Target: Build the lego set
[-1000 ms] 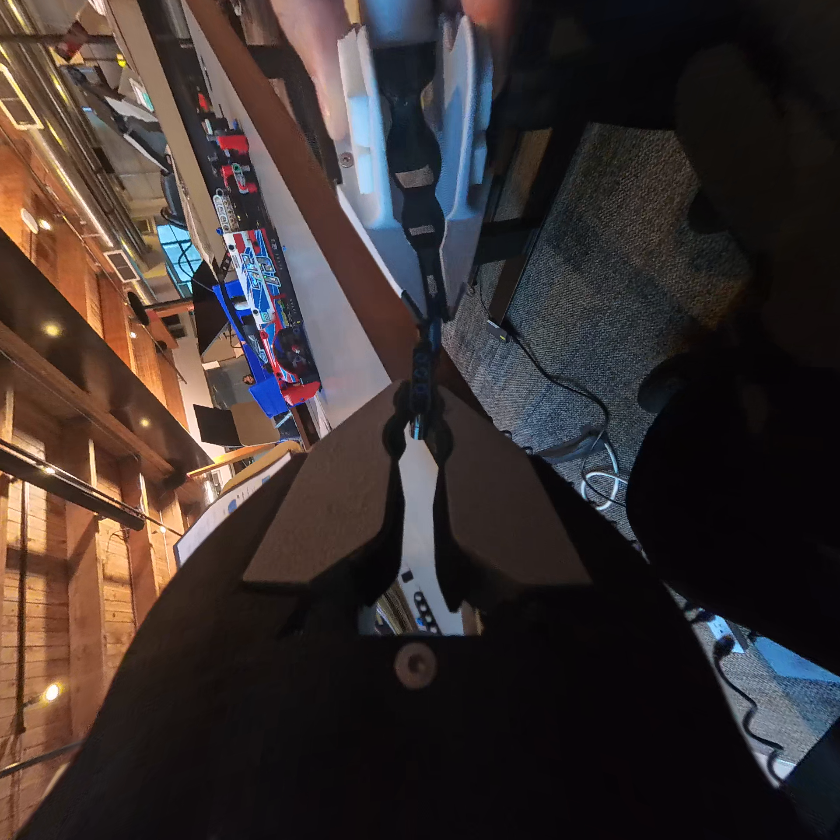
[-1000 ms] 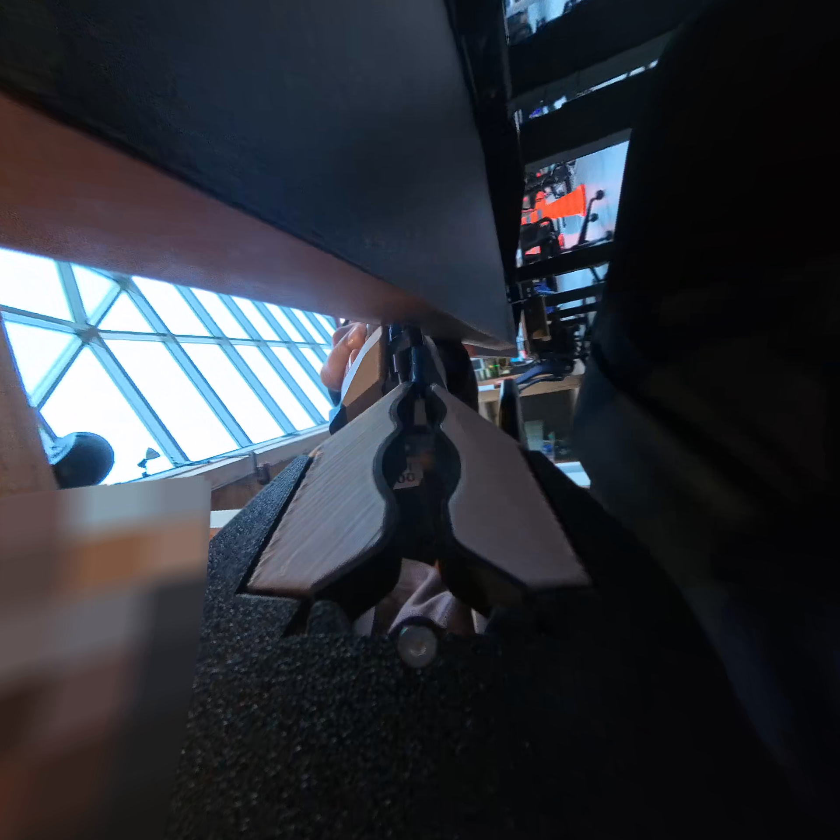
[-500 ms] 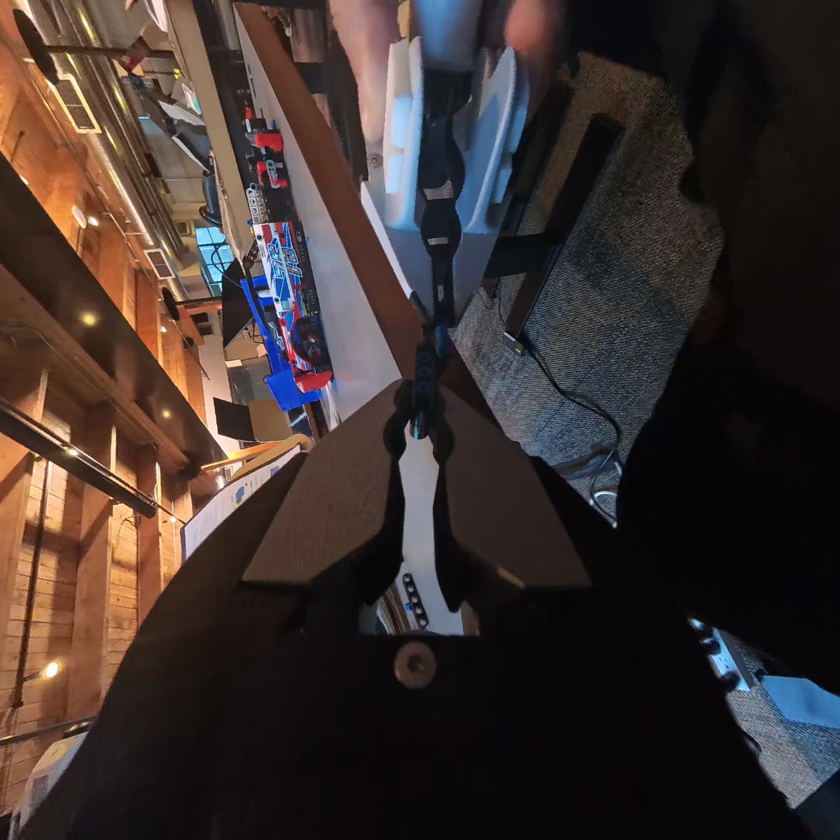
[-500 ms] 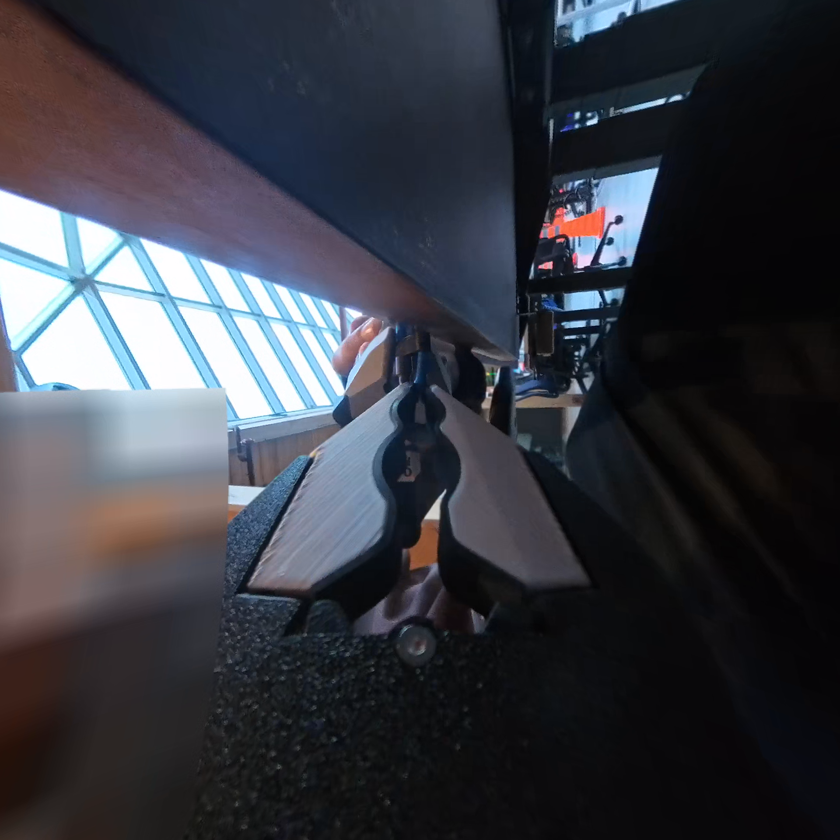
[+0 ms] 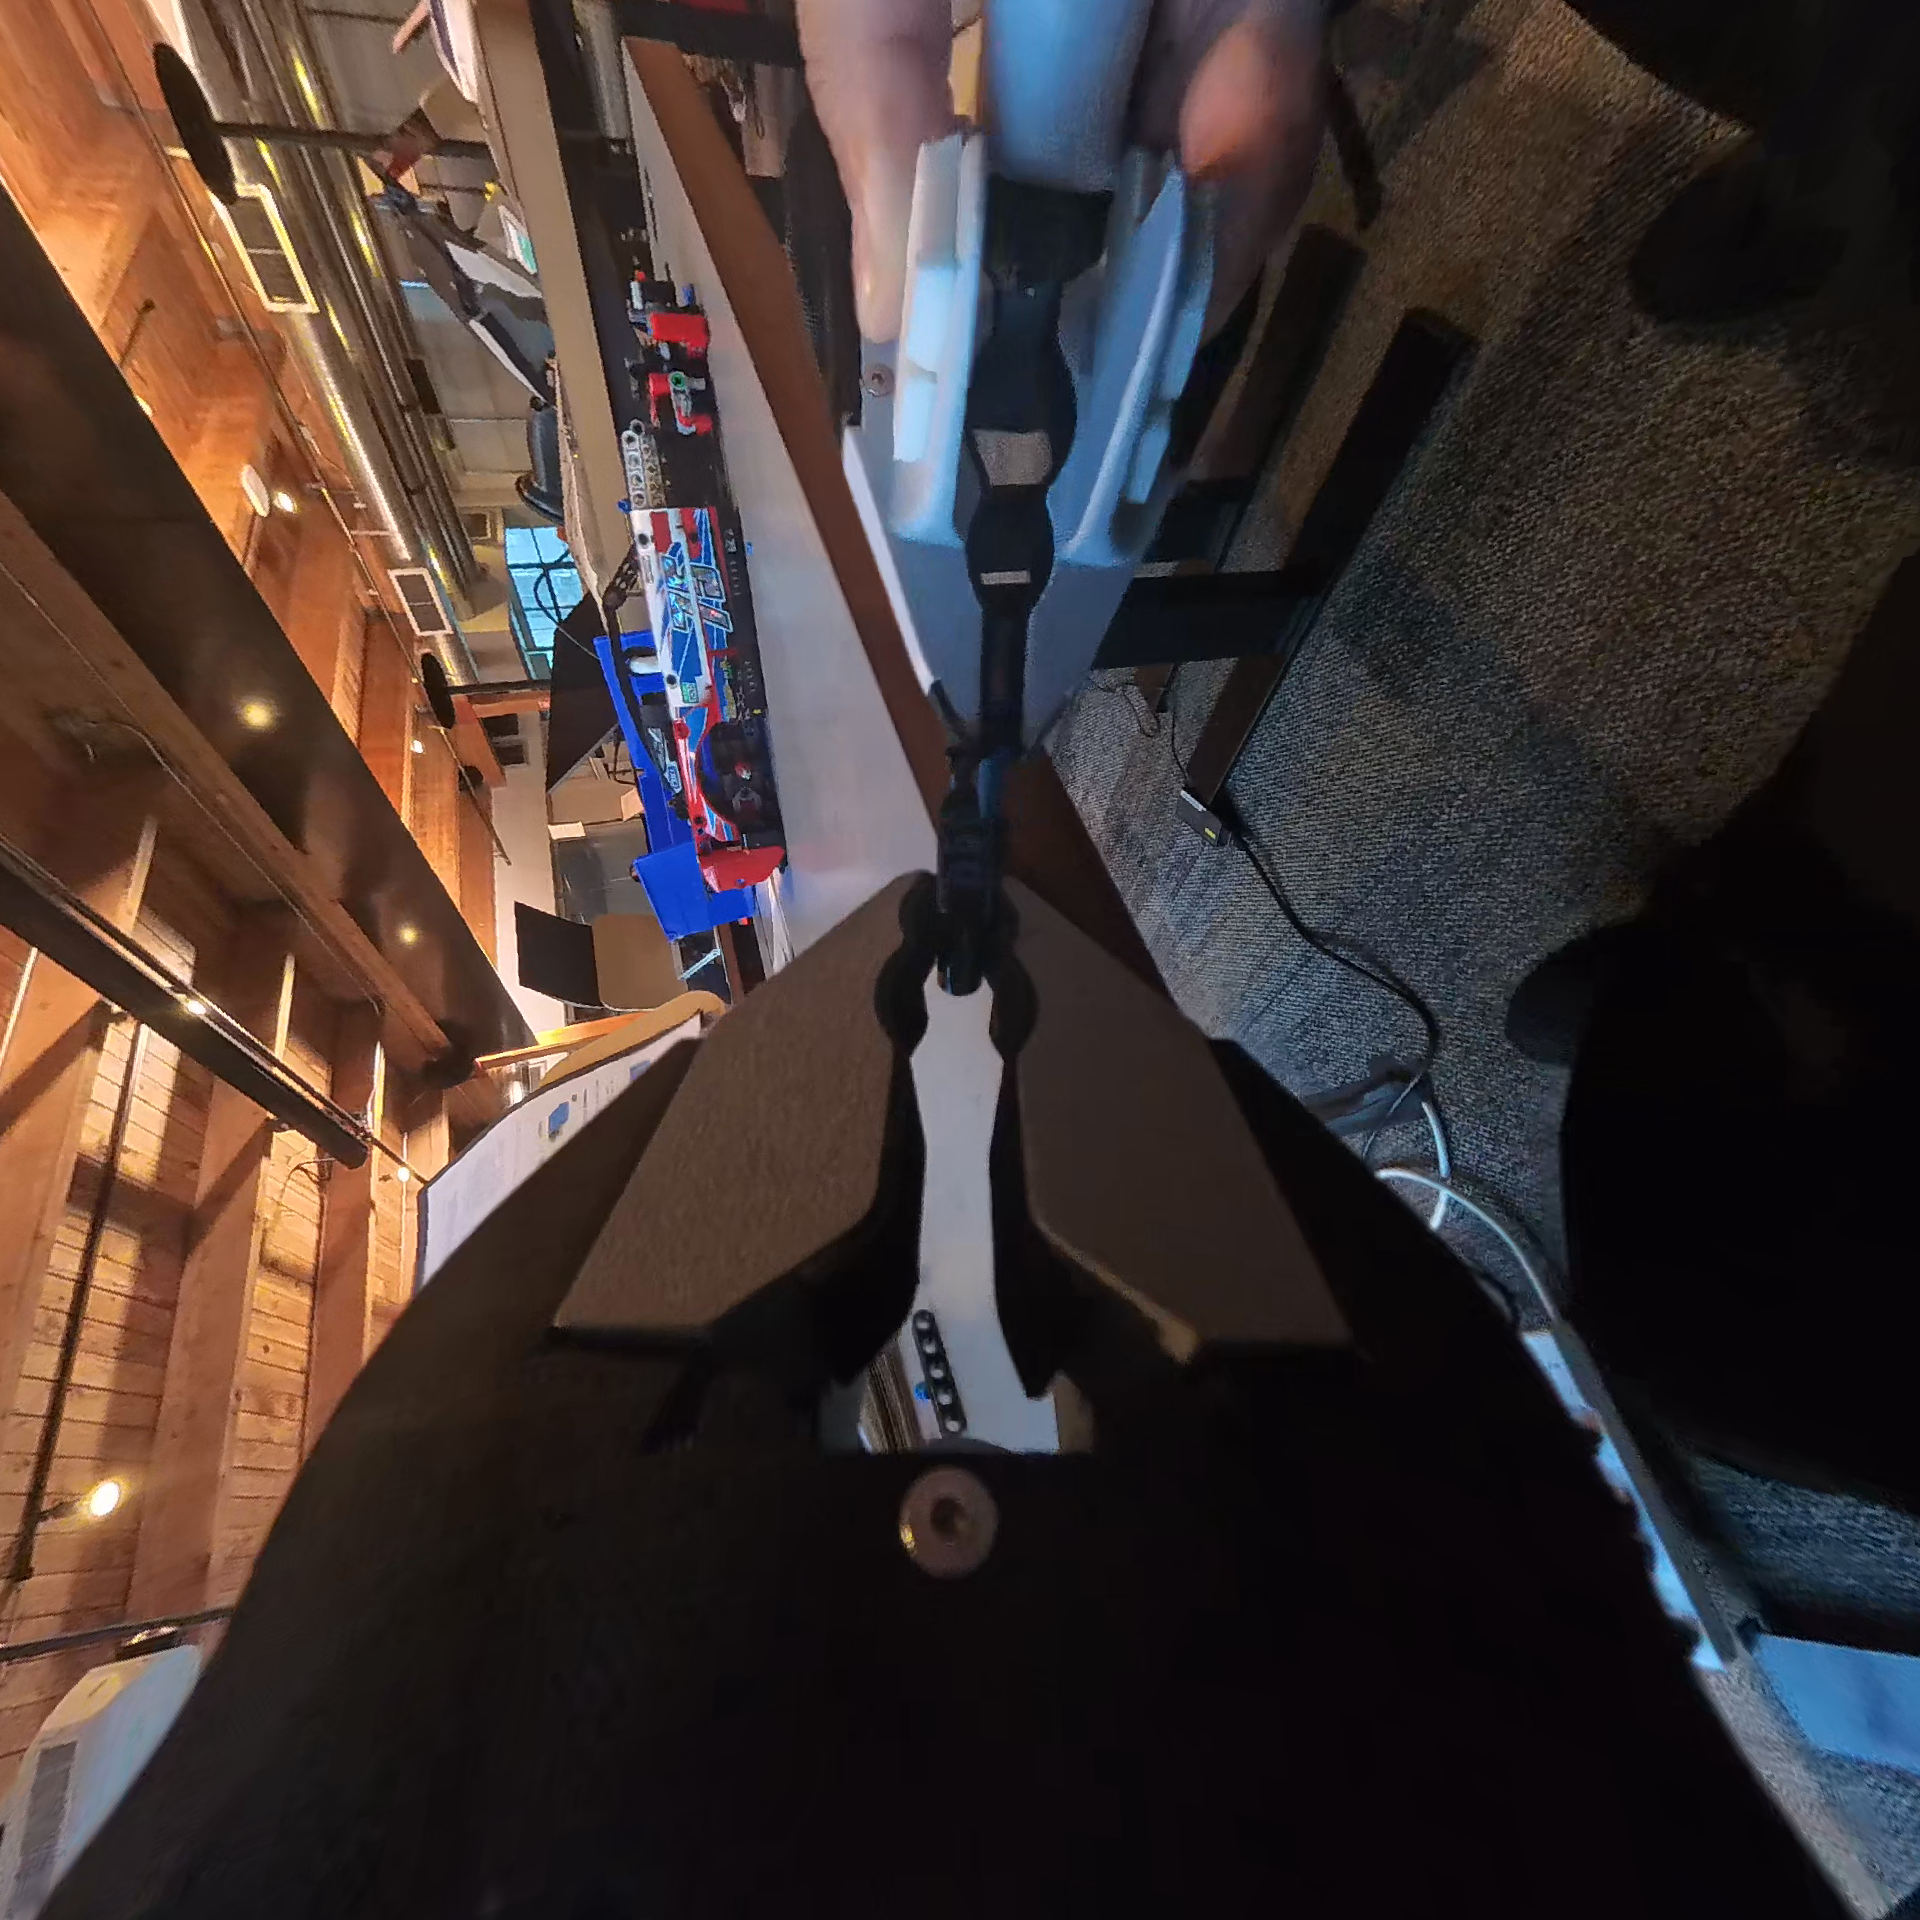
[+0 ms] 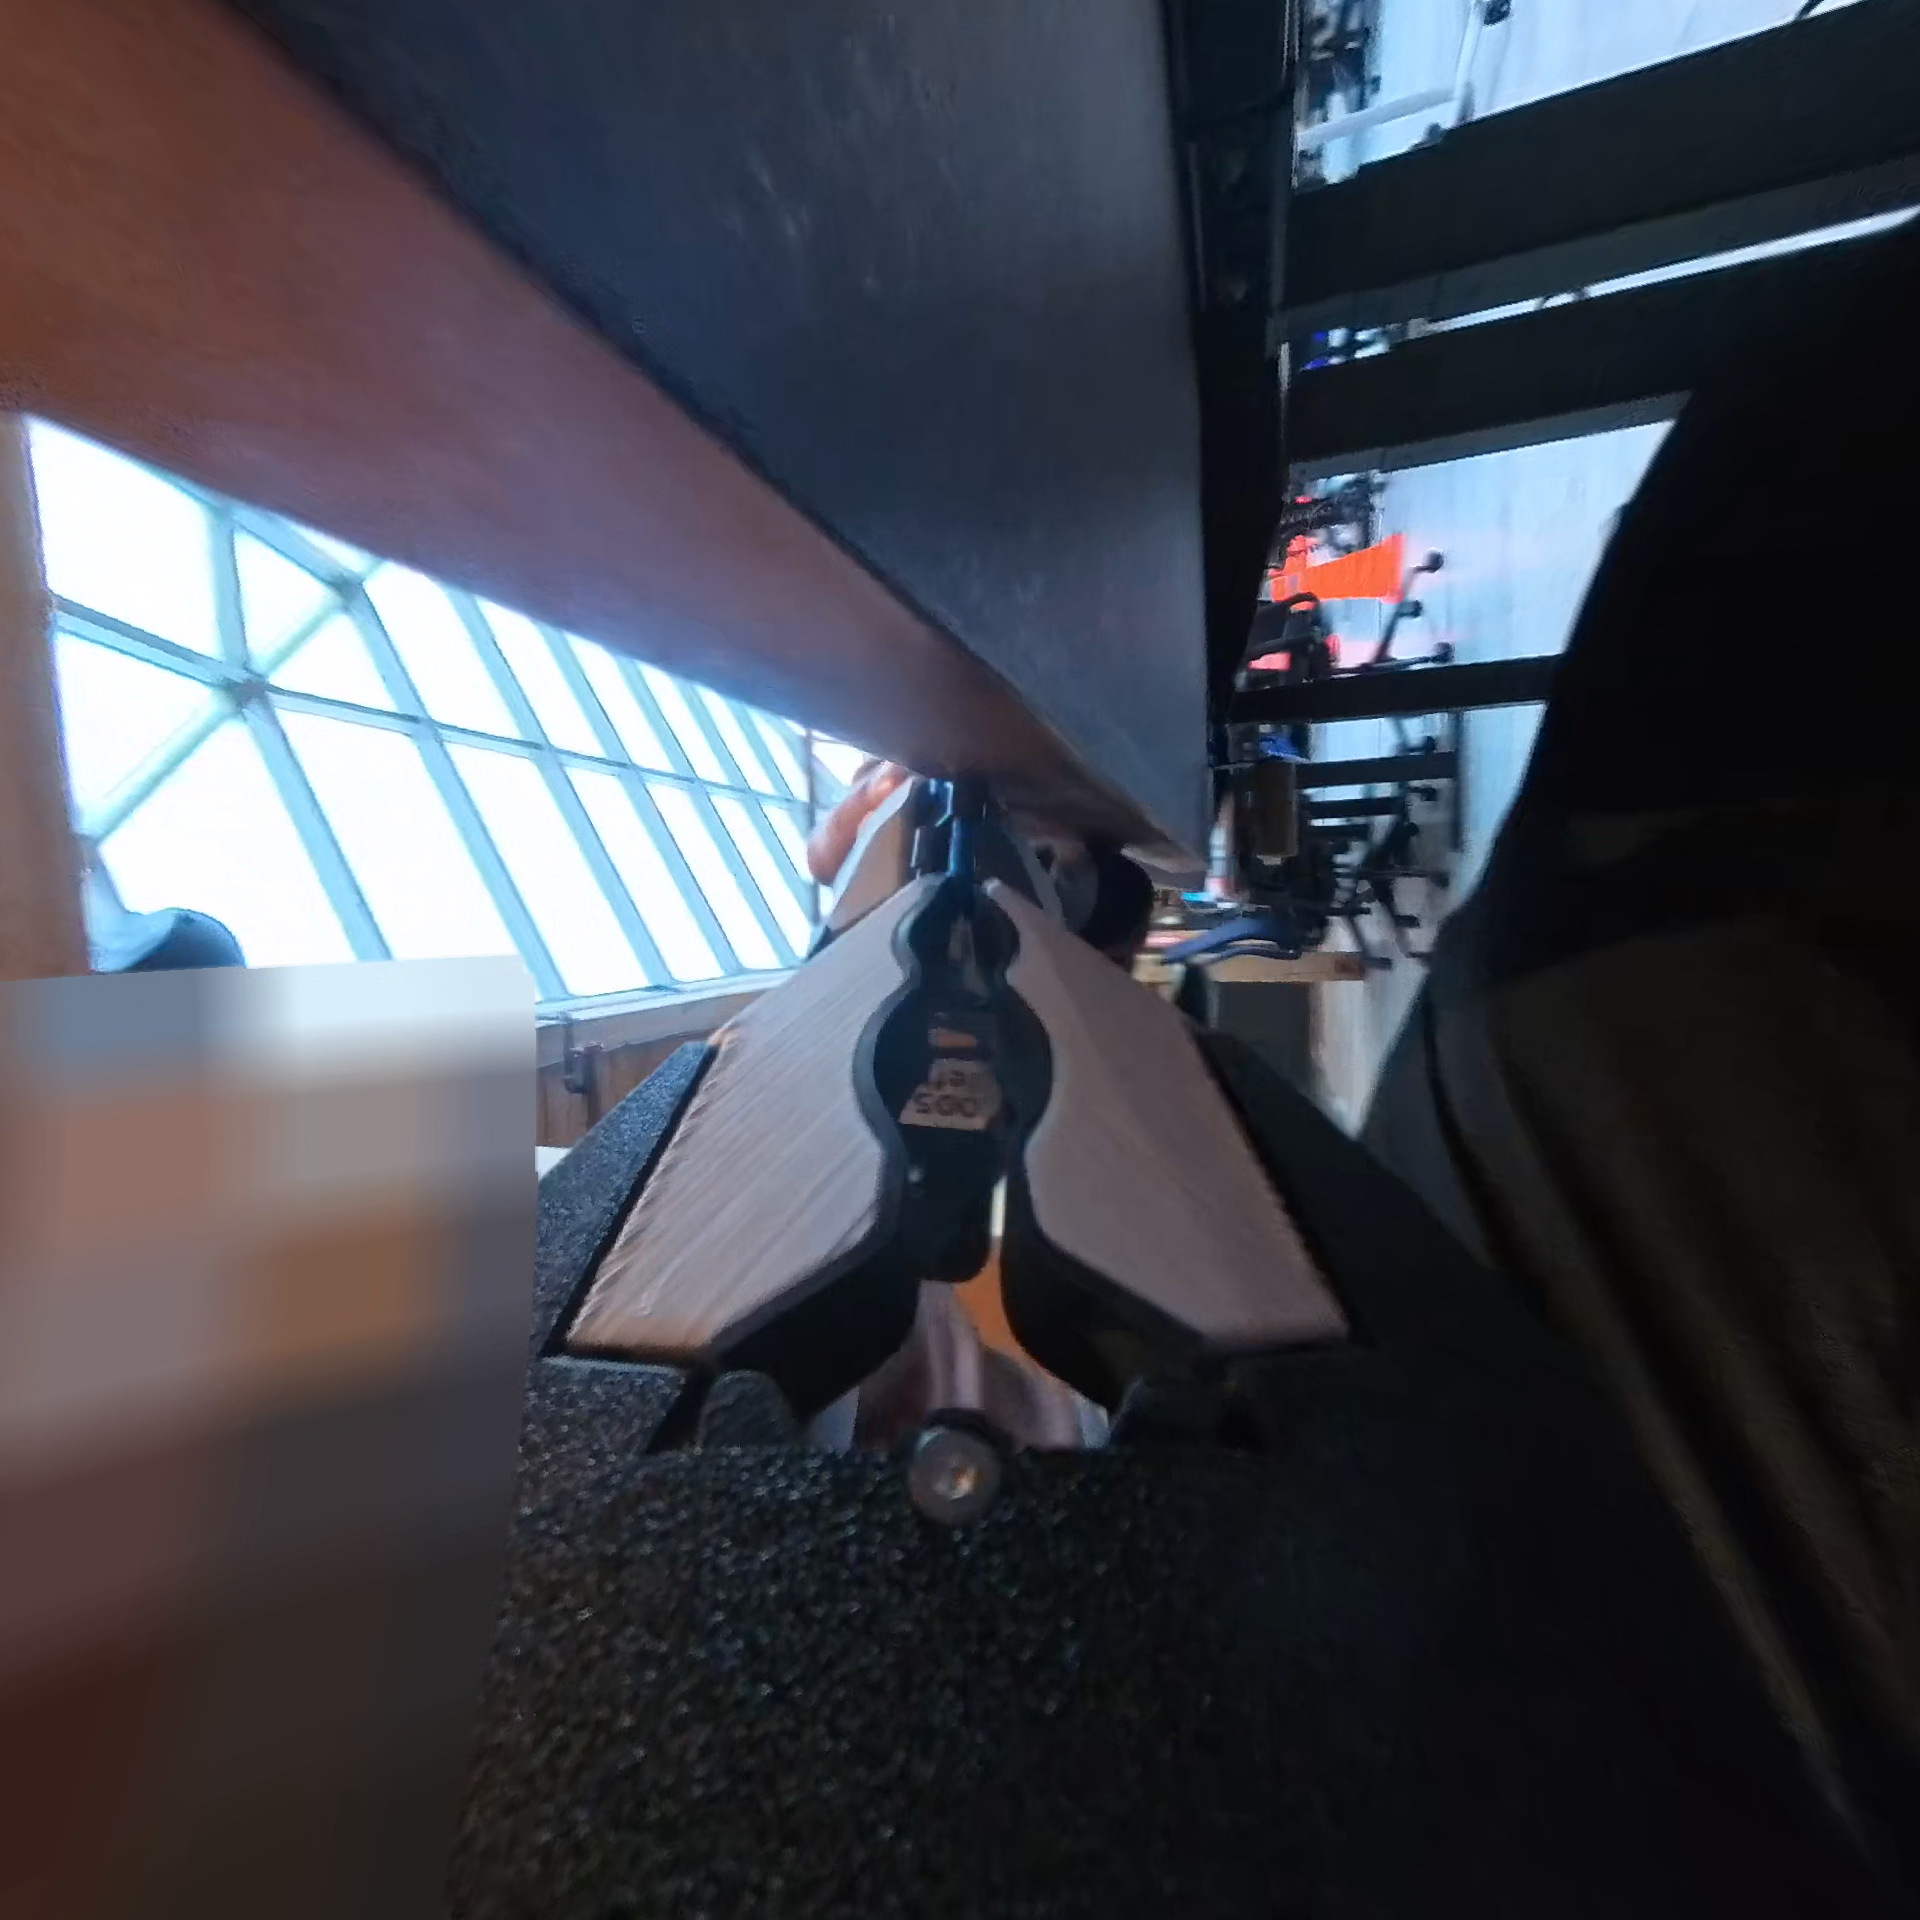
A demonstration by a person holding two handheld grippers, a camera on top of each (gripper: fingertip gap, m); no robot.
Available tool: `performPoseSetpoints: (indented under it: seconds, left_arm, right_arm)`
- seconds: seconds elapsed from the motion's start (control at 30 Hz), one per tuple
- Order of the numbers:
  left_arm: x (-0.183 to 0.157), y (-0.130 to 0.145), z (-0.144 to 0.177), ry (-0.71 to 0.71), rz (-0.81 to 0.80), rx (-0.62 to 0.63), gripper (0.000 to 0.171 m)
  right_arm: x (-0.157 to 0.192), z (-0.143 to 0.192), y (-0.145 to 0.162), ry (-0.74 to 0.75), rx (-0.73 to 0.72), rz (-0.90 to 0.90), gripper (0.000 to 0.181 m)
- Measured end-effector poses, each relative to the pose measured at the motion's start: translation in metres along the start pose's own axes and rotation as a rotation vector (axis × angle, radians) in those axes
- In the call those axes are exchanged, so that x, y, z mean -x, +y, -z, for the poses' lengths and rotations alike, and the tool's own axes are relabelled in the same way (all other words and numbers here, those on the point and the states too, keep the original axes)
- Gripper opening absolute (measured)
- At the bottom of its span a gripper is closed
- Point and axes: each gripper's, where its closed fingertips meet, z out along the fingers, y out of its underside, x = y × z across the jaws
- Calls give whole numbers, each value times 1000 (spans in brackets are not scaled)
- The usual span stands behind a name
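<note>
My left gripper point(image 5: 964, 920) is shut on one end of a thin black-and-blue Lego piece point(image 5: 975, 831). My right gripper point(image 5: 995, 717), white and held by a hand point(image 5: 883, 156), faces it tip to tip and is shut on the other end. The two are joined just off the table's wooden edge point(image 5: 831, 499). In the right wrist view my right gripper point(image 6: 964, 896) is shut on the same piece point(image 6: 961, 831), with the left gripper's fingers point(image 6: 883, 842) just beyond. A part-built blue, red and white Lego car point(image 5: 707, 717) sits on the table.
Black and red Lego parts point(image 5: 675, 374) lie farther along the white table point(image 5: 831, 769). A black beam with holes point(image 5: 935, 1371) and an instruction booklet point(image 5: 520, 1153) lie nearer. The table's dark underside point(image 6: 831, 312) is right above my right gripper. Cables point(image 5: 1351, 987) cross the carpet. The tips of both grippers are at nearly the same place.
Both grippers stay shut on the piece between them. The pair has swung together, so the table edge and room shift in both views, and the table's underside fills more of the right wrist view.
</note>
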Motion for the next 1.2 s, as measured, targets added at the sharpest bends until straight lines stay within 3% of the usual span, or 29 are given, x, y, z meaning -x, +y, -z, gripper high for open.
performPoseSetpoints:
  seconds: [0.2,0.37,0.6,0.77,0.97,1.2]
  left_arm:
    - [0,0,0,-9,-12,-12,5]
    - [-1,2,5,-4,-36,-50,5]
    - [-1,2,6,-2,-33,-79,5]
    - [-2,2,6,26,14,-93,5]
    - [-2,3,8,16,32,-99,4]
    - [5,2,5,38,177,-141,5]
  right_arm:
    - [1,-2,0,-146,-3,-177,1]
    - [-1,-7,3,-7,33,-82,2]
    - [0,-8,3,72,40,-17,0]
    - [-1,-12,1,-56,24,-155,0]
    - [0,-14,2,-5,63,-93,2]
    - [9,3,16,50,94,41,10]
